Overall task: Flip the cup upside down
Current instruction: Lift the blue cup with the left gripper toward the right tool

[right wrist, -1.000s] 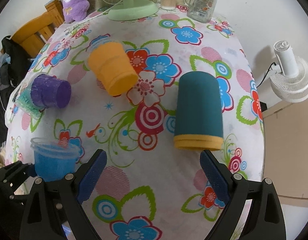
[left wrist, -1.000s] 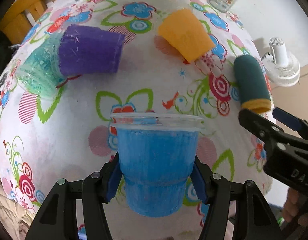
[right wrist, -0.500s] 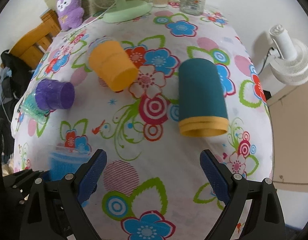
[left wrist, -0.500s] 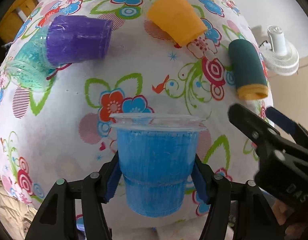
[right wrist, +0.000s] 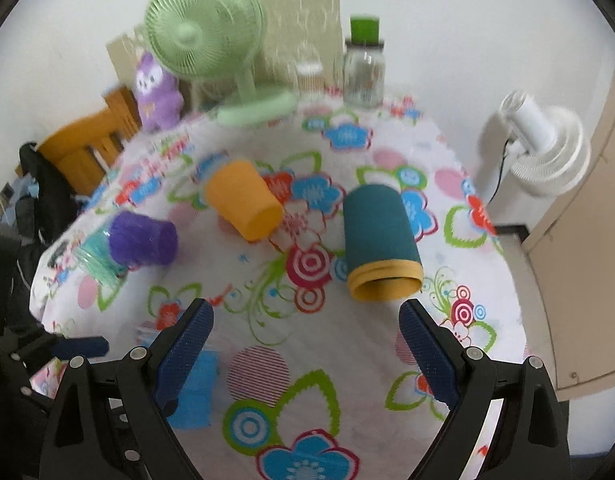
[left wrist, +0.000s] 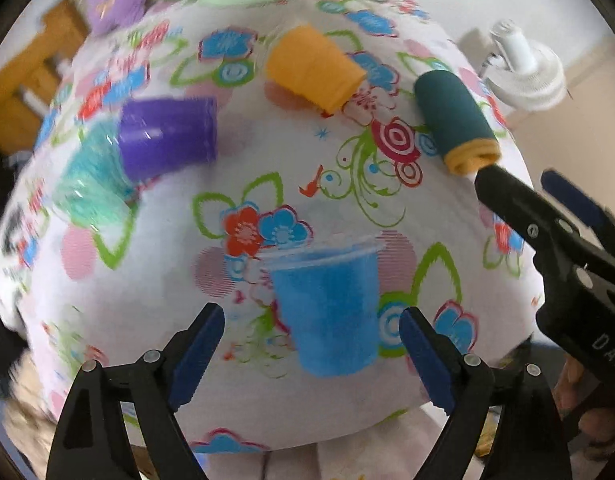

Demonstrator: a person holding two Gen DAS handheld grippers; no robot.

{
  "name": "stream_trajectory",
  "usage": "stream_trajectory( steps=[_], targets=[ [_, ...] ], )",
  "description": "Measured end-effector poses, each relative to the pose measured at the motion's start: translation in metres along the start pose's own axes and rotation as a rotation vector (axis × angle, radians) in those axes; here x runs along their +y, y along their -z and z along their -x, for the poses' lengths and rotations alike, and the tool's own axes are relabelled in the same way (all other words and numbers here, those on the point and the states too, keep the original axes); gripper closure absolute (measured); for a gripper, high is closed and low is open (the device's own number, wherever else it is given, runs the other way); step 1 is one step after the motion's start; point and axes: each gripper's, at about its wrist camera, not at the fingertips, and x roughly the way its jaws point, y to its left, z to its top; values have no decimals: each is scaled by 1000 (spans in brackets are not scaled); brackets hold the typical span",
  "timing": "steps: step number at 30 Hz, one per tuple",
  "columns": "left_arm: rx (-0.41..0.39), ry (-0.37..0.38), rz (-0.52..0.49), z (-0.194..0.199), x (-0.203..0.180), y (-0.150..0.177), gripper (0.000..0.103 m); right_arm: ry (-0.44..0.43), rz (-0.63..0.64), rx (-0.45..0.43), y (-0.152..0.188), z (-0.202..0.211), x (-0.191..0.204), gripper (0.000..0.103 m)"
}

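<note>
Standing between the spread fingers of the left gripper (left wrist: pixel 311 340), nearer the right-hand pad and touching neither, the blue cup (left wrist: pixel 327 308) sits rim-up on the floral tablecloth (left wrist: pixel 267 168). To turn it well, I would judge a mid-body squeeze with both pads square on its wall best, then a lift before rolling the wrist, since the thin clear rim looks flimsy. The right gripper (right wrist: pixel 305 346) is likewise wide open and holds nothing; beyond its fingertips lies the teal cup (right wrist: pixel 379 232) on its side, farther off the orange cup (right wrist: pixel 243 204) and purple cup (right wrist: pixel 143 240).
</note>
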Motion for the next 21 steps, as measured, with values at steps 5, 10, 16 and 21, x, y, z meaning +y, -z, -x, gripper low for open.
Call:
stream_trajectory(
  steps=[5,10,16,21],
  targets=[
    [-77,-120,-170,19,19,16,12,92,3,-117,25,27,28,7],
    [-119,-74,-299,25,44,27,7,67,-76,-179,53,42,41,7],
    [-166,-61,-370,37,57,34,0,36,-84,-198,79,37,55,7],
    [-147,-86,-382,20,67,36,0,-4,-26,-251,107,15,74,8]
  ],
)
